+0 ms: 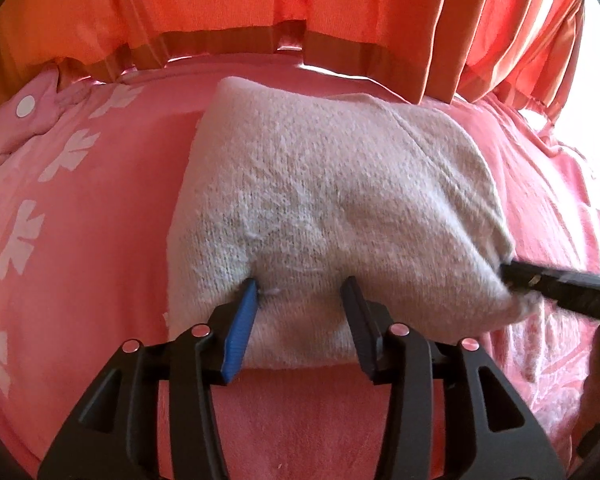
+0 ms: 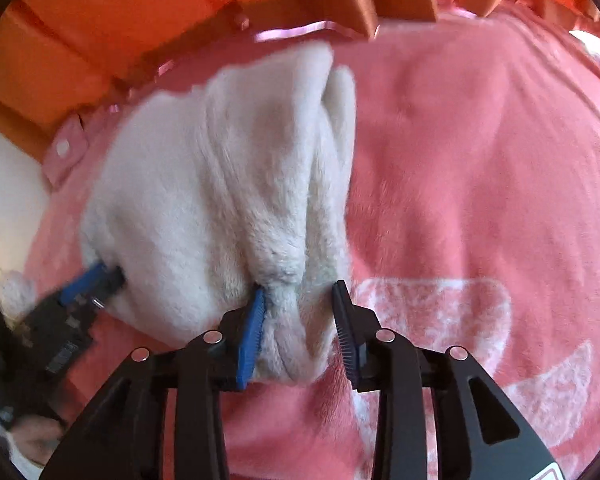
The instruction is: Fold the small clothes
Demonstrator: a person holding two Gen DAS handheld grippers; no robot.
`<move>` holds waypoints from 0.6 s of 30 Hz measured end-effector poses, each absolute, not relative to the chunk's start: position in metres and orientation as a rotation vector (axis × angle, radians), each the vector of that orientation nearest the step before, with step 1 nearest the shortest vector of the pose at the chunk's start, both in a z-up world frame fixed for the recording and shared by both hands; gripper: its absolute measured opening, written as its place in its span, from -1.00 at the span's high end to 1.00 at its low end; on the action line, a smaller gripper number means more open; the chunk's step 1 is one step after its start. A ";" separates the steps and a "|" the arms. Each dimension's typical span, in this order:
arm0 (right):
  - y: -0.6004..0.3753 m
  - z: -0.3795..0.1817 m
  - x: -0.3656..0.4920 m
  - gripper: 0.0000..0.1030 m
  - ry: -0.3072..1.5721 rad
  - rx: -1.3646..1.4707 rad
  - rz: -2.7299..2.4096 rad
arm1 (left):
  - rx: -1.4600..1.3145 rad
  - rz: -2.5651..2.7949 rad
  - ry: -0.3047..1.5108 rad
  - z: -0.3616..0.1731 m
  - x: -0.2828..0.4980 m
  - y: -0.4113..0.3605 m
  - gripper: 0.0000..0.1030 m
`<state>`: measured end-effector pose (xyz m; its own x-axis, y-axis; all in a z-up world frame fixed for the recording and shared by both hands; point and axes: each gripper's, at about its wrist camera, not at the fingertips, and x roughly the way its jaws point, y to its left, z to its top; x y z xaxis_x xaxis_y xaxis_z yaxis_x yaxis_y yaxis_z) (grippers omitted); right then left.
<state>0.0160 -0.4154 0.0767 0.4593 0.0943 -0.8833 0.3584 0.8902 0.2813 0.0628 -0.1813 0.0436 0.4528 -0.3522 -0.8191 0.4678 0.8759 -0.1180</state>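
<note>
A small white knit garment (image 1: 332,208) is laid folded on a pink blanket (image 1: 100,240), approx. at the blanket's middle. In the left wrist view, the garment's long axis is seen running across the frame, from the white flower print (image 1: 66,156) side toward the right gripper (image 1: 512,276); the far edge is directed at the orange curtain (image 1: 220,0) behind the blanket.

Left gripper (image 1: 304,292): jaws are held apart, w/ the near edge of the garment lying between them. The blue pad (image 1: 244,320) is seen touching the knit; the opposite pad is seen at the fabric w/o a squeeze. No clamp is shown.

Right gripper, own view (image 2: 300,296): jaws are set apart around a bunched fold at the garment's near end. The fold is seen against the blue pad; a gap is left at the other pad.

Garment in the right view is blurred; finer detail cannot be told.
</note>
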 end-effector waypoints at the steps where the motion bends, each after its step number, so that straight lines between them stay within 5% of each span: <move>1: -0.414 0.082 0.017 0.37 1.083 0.455 -0.170 | 0.130 -0.509 0.980 0.043 0.063 -0.181 0.17; 7: -0.416 0.059 0.034 0.35 1.123 0.457 -0.154 | 0.139 -0.511 0.978 0.040 0.061 -0.182 0.15; 9: -0.420 0.070 0.027 0.74 1.082 0.464 -0.145 | 0.137 -0.523 0.982 0.040 0.062 -0.181 0.14; 11: -0.426 0.075 0.022 0.79 1.054 0.483 -0.163 | 0.133 -0.532 0.986 0.041 0.063 -0.180 0.14; 18: -0.423 0.062 0.029 0.76 1.120 0.472 -0.167 | 0.162 -0.520 0.982 0.039 0.060 -0.187 -0.01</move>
<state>0.0290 -0.4235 0.0620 0.4353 0.1047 -0.8942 0.3605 0.8898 0.2797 0.0596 -0.1874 0.0394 0.4451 -0.3456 -0.8261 0.4887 0.8668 -0.0993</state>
